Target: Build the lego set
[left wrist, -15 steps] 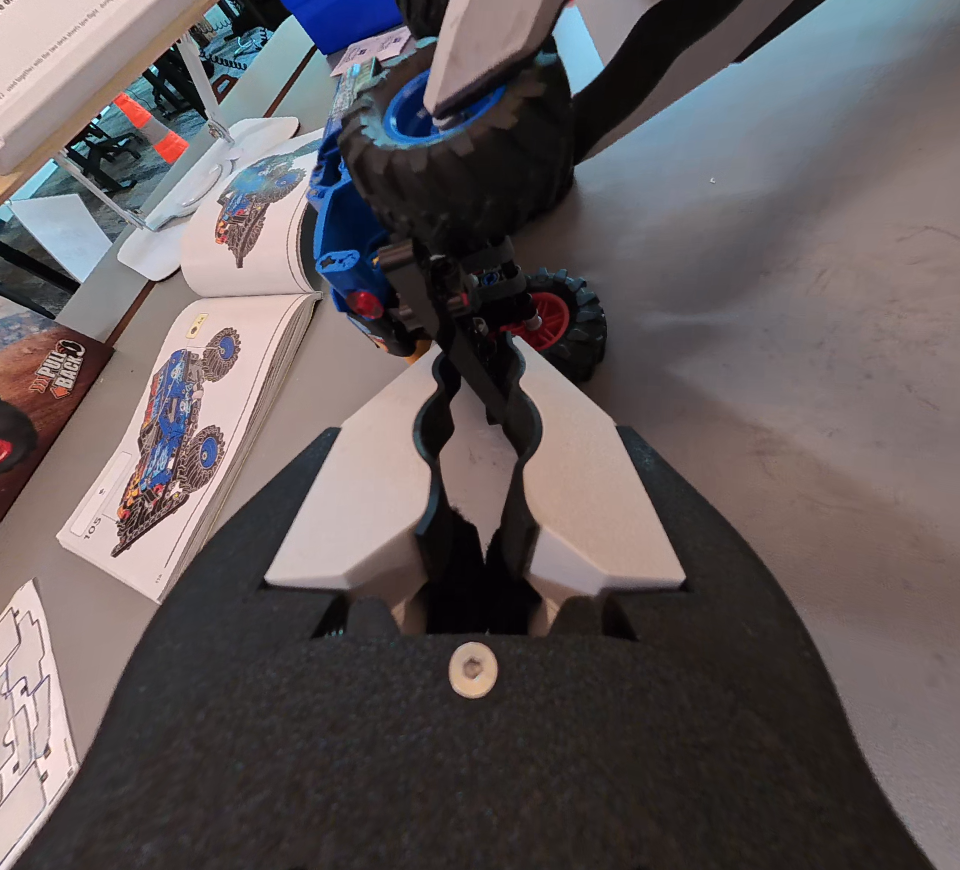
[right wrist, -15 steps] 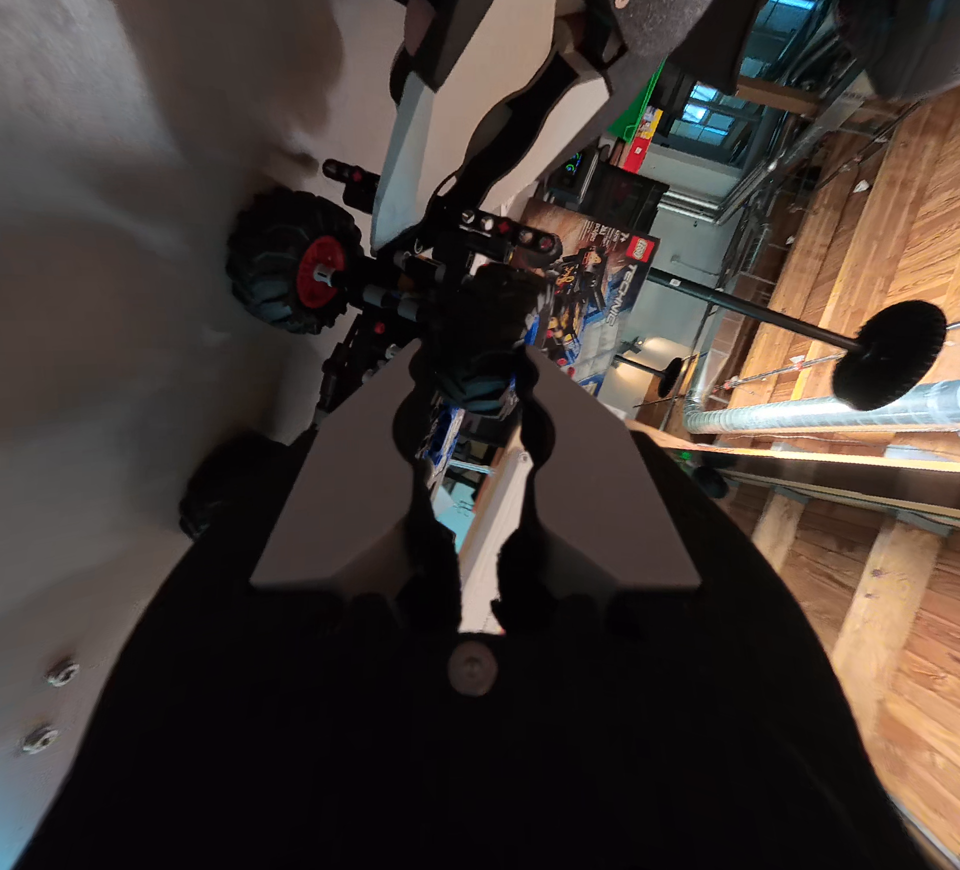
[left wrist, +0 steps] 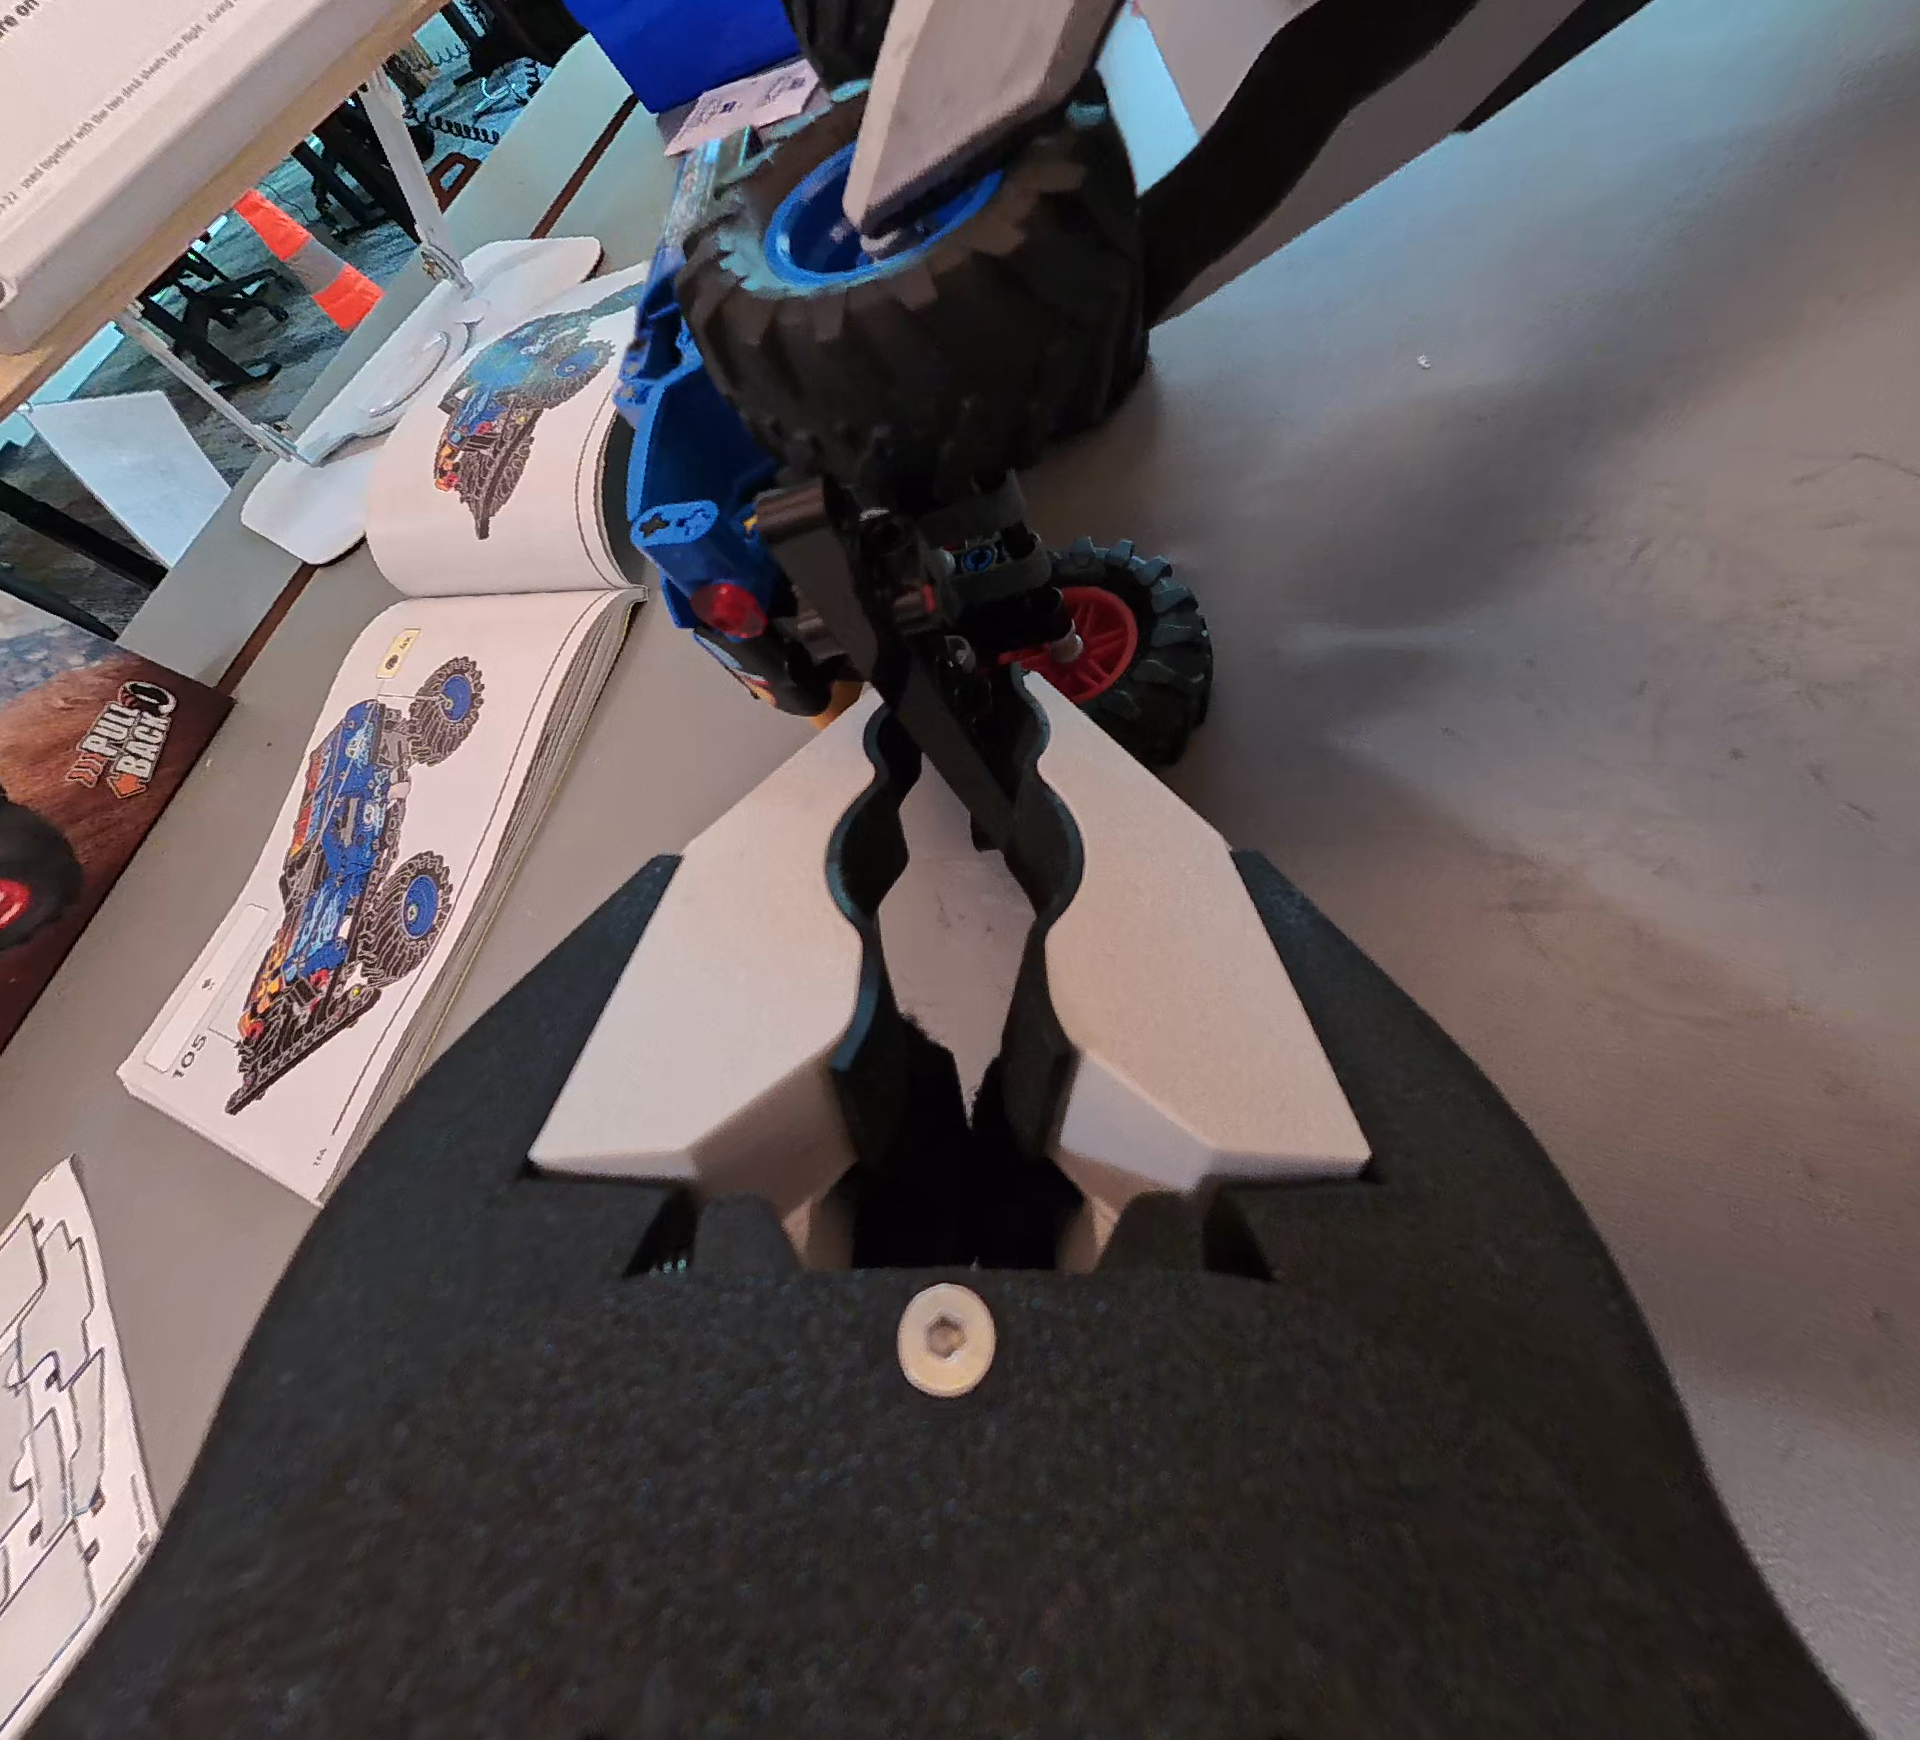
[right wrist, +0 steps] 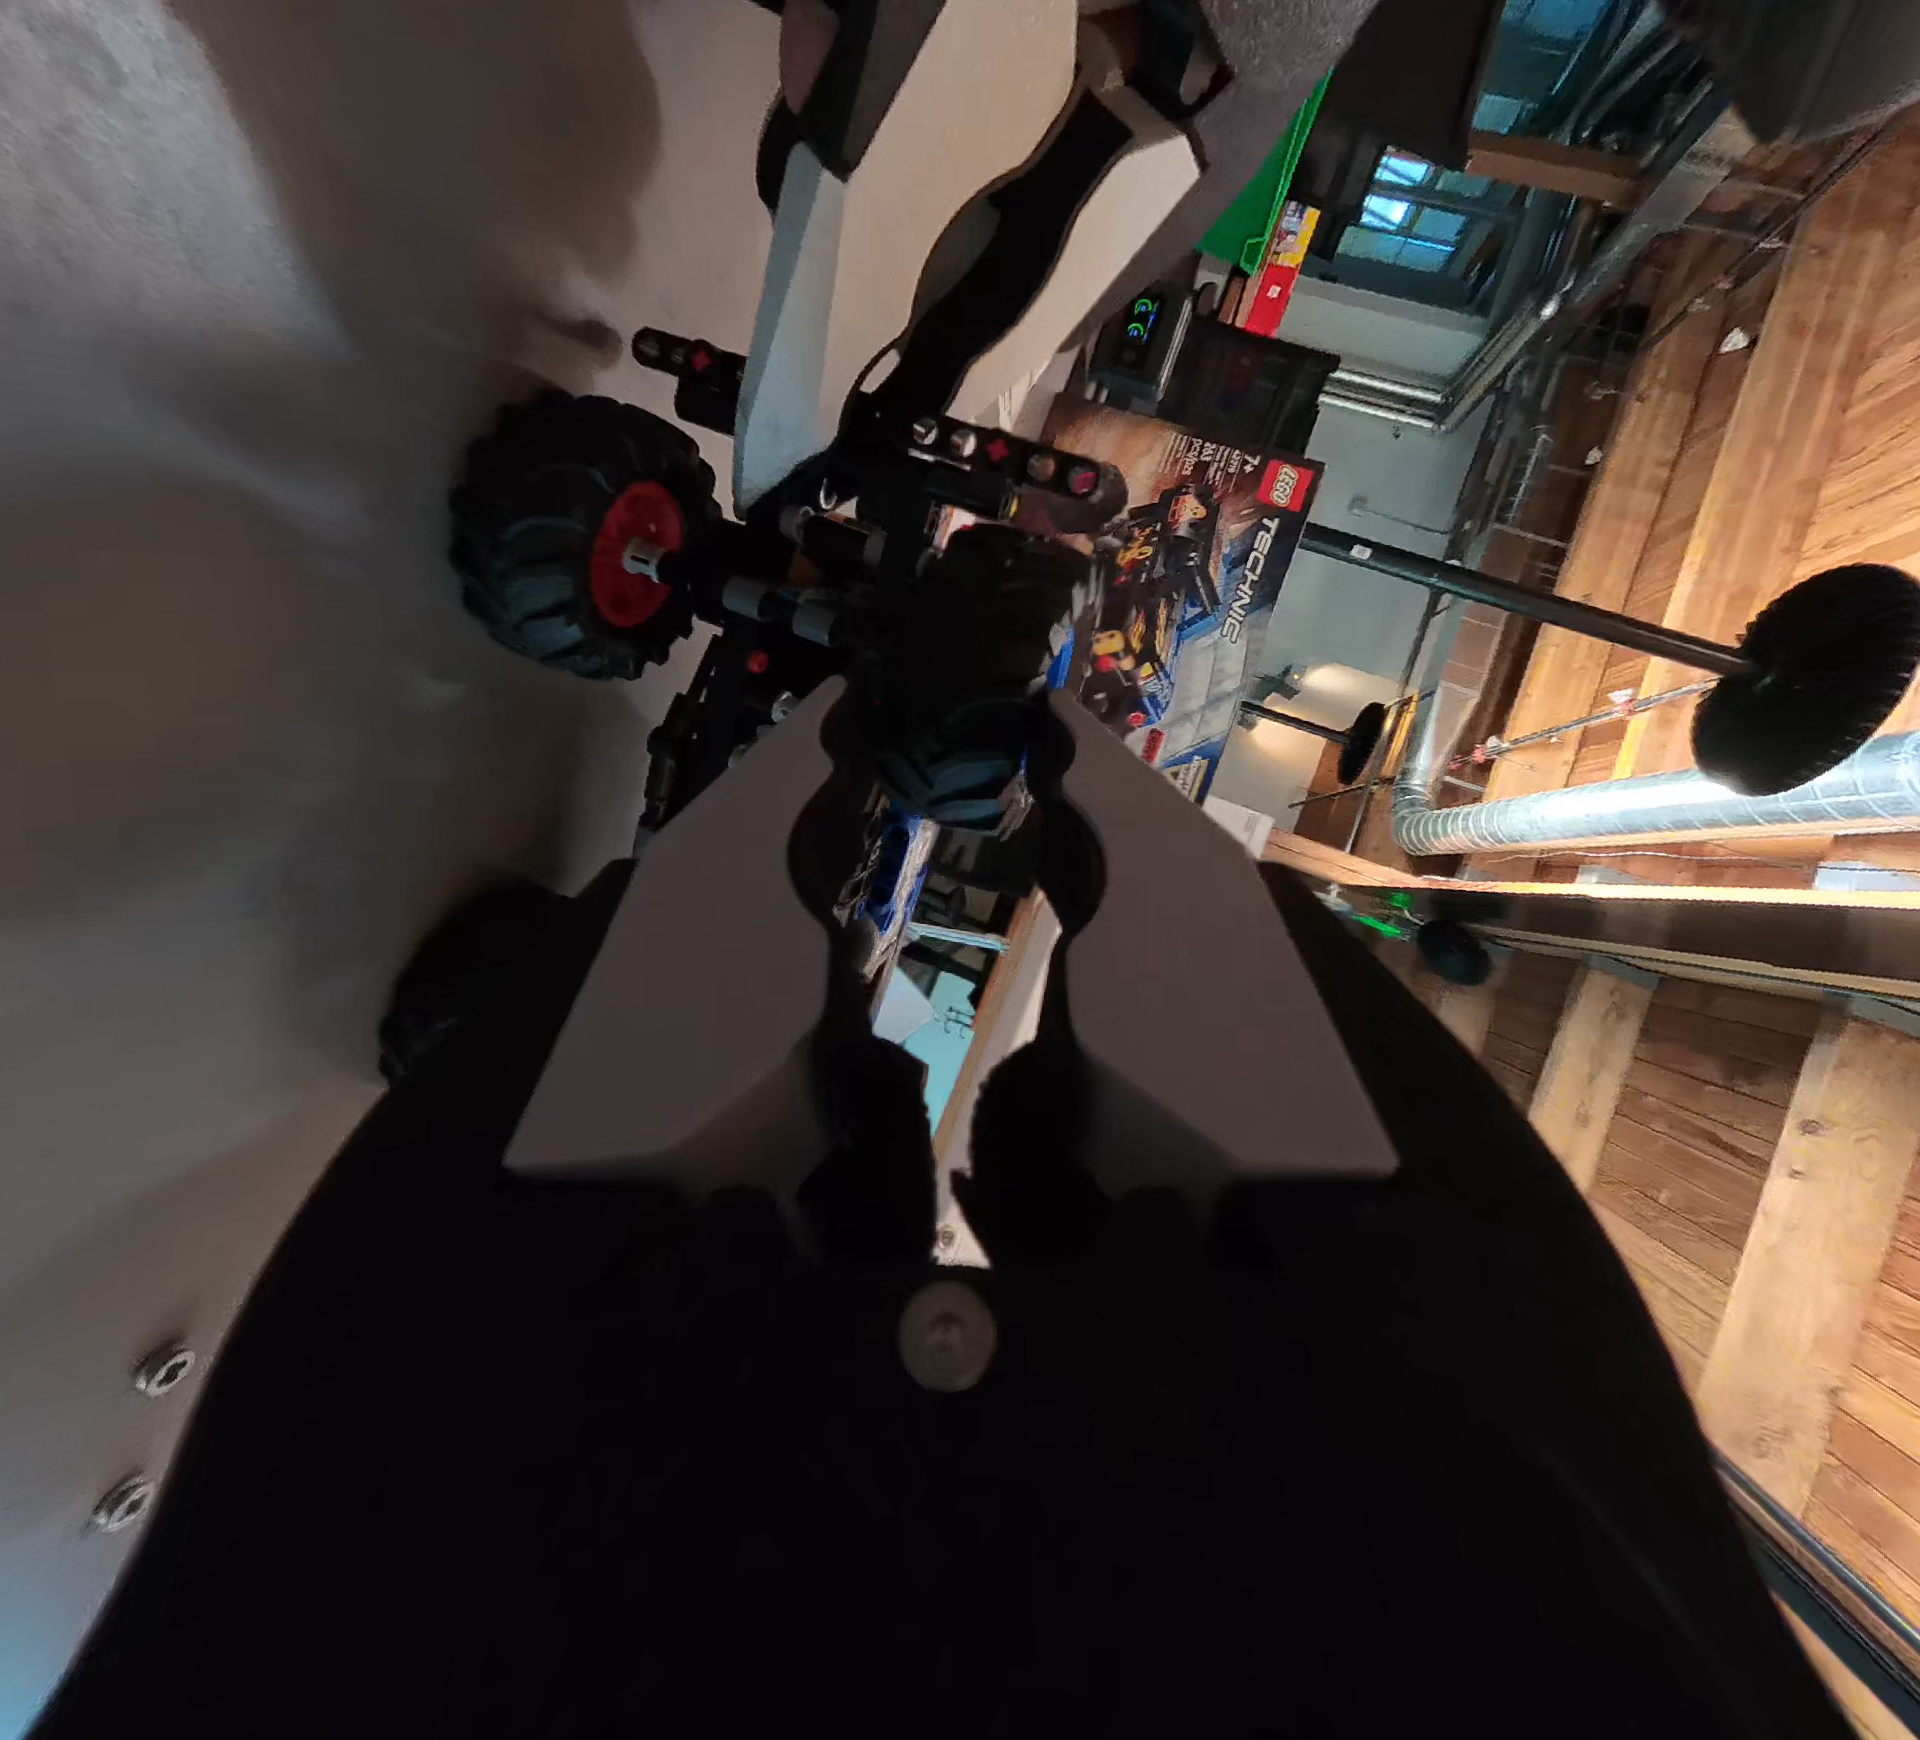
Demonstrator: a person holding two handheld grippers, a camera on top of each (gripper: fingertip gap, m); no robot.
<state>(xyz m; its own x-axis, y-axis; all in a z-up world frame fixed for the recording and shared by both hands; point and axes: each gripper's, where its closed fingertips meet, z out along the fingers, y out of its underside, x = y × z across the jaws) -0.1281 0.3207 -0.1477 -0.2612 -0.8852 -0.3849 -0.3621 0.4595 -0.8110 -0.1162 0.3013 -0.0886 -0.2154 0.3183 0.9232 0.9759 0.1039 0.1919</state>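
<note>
Grey tabletop (left wrist: 1507, 651), open instruction booklet (left wrist: 343, 869) off to the left of the fingers. Left gripper (left wrist: 951, 760) pinches the truck's black frame beam (left wrist: 914, 714); right gripper (right wrist: 951, 755) clamps the blue-hubbed wheel (left wrist: 914, 319). Looks like wheel-fitting time on the truck (left wrist: 727, 527); next, push it squarely onto the axle.

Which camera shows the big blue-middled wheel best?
The left wrist view: the big wheel is bright and near, its blue middle showing, with the right gripper's finger on it. In the right wrist view only a dark slice of its tread peeks between the right gripper fingers.
</note>
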